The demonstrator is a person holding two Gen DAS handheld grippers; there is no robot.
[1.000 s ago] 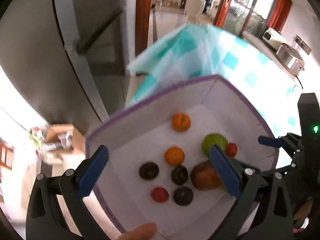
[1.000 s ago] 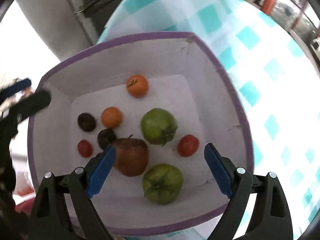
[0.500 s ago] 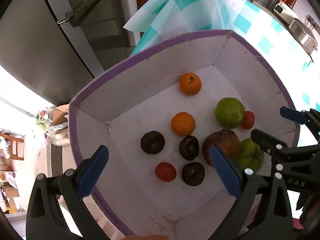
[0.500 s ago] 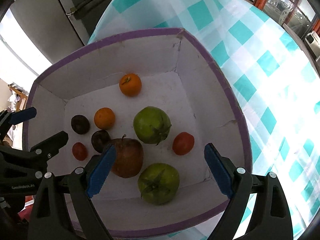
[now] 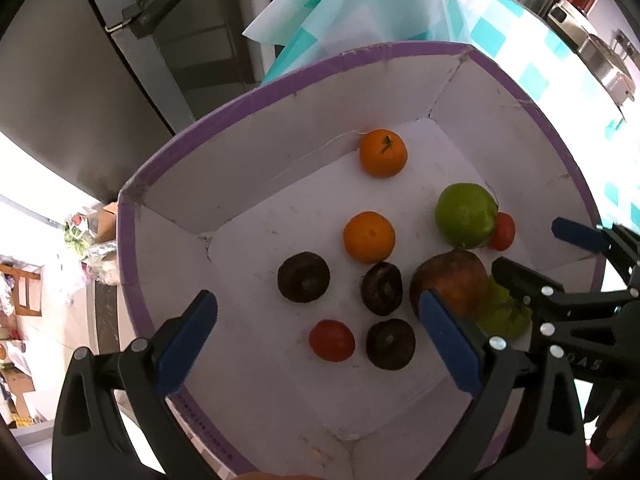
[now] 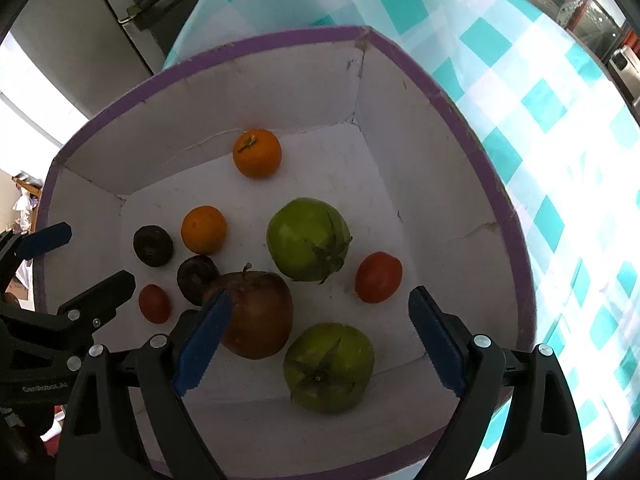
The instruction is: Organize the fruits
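Note:
A white box with a purple rim [image 5: 248,108] [image 6: 448,116] holds several fruits. There are two oranges [image 5: 383,153] [image 6: 257,153], two green tomatoes [image 6: 308,239] [image 5: 466,216], a brown-red apple [image 6: 256,314] [image 5: 450,282], small red tomatoes [image 6: 378,277] [image 5: 332,340] and three dark round fruits [image 5: 304,277] [image 6: 153,246]. My left gripper [image 5: 316,344] is open and empty above the box's near-left part. My right gripper [image 6: 318,340] is open and empty above the apple and the nearer green tomato [image 6: 329,367]. Each gripper shows in the other's view.
The box sits on a table with a teal-and-white checked cloth [image 6: 540,92] [image 5: 360,4]. A grey fridge door [image 5: 100,60] stands behind the box. Metal pots [image 5: 608,68] are at the far right. Floor clutter [image 5: 80,232] lies at the left.
Both grippers have moved closer over the box, so it fills more of each view. The fruits have not moved. Both grippers stay open.

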